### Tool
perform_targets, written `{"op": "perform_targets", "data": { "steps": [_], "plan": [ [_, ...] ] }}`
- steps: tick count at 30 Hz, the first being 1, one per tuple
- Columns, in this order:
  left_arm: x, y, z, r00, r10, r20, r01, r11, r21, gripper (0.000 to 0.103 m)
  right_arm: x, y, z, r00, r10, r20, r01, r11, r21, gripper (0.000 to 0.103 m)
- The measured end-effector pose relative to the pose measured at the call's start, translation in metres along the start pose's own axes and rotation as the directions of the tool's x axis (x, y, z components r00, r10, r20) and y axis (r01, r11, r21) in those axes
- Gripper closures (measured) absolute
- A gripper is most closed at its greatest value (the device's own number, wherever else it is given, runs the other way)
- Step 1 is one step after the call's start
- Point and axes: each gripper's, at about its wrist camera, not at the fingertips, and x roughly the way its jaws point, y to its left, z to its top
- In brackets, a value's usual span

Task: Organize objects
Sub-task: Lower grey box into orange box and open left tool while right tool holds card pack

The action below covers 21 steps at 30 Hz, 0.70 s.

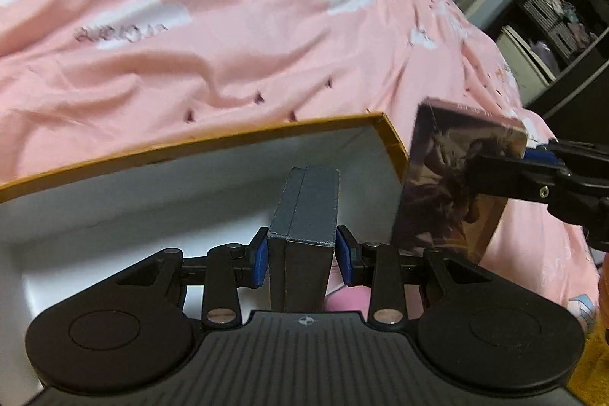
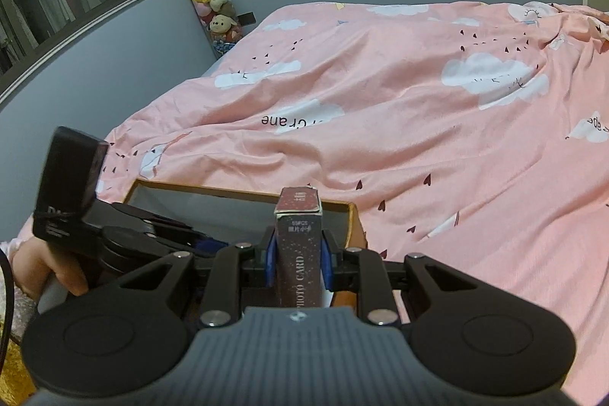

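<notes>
Pink bedspread (image 1: 190, 44) behind one tray (image 1: 228, 136), two held boxes.

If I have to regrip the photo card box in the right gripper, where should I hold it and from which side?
Hold the photo card box across its narrow thickness, pads on the two broad faces, probably as the right gripper has it now. Come in edge-on along its long side: it is a thin, flat pack, so the broad faces give the pads full contact.
</notes>
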Motion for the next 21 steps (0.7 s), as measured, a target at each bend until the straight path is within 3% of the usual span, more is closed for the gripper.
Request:
{"op": "perform_targets", "data": {
  "steps": [4, 9, 17, 19, 21],
  "plan": [
    [0.014, 0.009, 0.005, 0.999, -0.031, -0.028, 0.030, 0.999, -0.029, 0.063, 0.009, -0.004, 0.002, 1.000, -0.015, -0.003, 0.015, 1.000, -0.006, 0.079],
    [0.019, 0.018, 0.013, 0.999, -0.046, -0.007, 0.045, 0.995, -0.089, 0.062, 0.014, -0.007, 0.003, 1.000, -0.009, -0.006, 0.009, 1.000, -0.006, 0.079],
    [0.030, 0.015, 0.011, 0.994, 0.110, 0.003, -0.110, 0.992, -0.066, 0.039, 0.017, -0.003, 0.002, 1.000, -0.017, 0.000, 0.017, 0.999, -0.030, 0.079],
    [0.033, 0.015, 0.009, 0.990, 0.141, 0.002, -0.141, 0.988, -0.058, 0.028, 0.017, -0.003, 0.002, 1.000, -0.017, 0.000, 0.017, 0.999, -0.030, 0.079],
    [0.035, 0.014, 0.007, 0.981, 0.194, 0.002, -0.194, 0.980, -0.053, 0.024, 0.016, -0.002, 0.002, 1.000, -0.017, 0.000, 0.017, 0.999, -0.030, 0.079]
  ]
}}
